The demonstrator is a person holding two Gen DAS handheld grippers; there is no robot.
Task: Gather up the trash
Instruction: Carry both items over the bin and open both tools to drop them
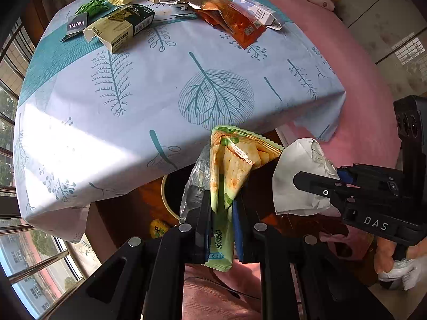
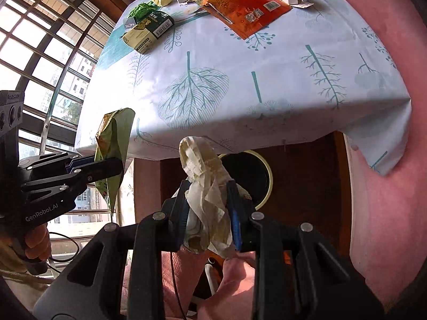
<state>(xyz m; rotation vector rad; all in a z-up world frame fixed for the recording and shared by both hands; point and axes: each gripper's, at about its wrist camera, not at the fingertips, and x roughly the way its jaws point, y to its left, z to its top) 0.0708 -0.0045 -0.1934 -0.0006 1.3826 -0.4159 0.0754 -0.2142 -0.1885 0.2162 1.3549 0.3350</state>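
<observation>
We have both loads off the table [image 1: 160, 85] and over the dark bin [image 2: 246, 177] below its edge, ready to drop. Our left gripper [image 1: 221, 208] has its jaws clamped on a green cracker wrapper [image 1: 229, 160]; our right gripper [image 2: 209, 213] pinches a crumpled paper wrapper [image 2: 205, 186]. More trash, including an orange pouch [image 1: 237, 20], waits on the far side.
</observation>
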